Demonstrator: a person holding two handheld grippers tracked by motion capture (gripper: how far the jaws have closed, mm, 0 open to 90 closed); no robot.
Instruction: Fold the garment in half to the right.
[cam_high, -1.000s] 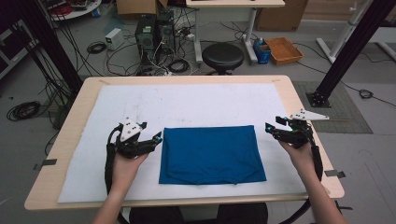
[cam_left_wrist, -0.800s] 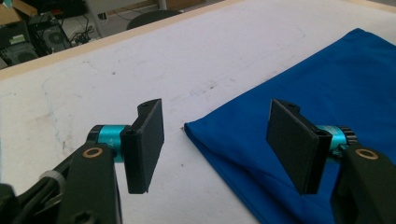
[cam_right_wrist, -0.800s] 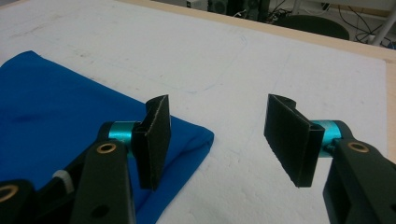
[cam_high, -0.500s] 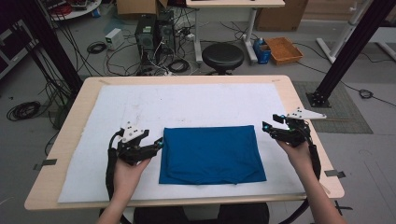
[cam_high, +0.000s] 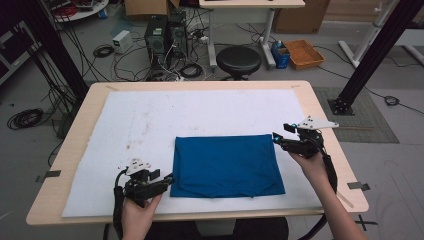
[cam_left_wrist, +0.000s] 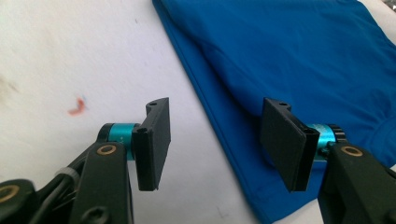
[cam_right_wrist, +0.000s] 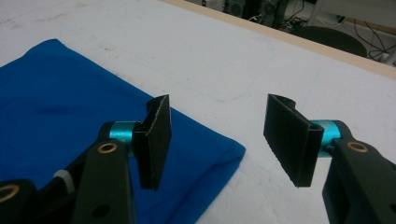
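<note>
Left gripper (cam_high: 169, 178) jaws spread at near-left corner of folded blue fabric rectangle (cam_high: 226, 165) | right gripper (cam_high: 278, 138) gaping too, far-right corner

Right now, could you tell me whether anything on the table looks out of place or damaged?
Nothing serious: the blue cloth lies folded and flat. The white mat only carries small stains, including a reddish mark near the left gripper.
</note>
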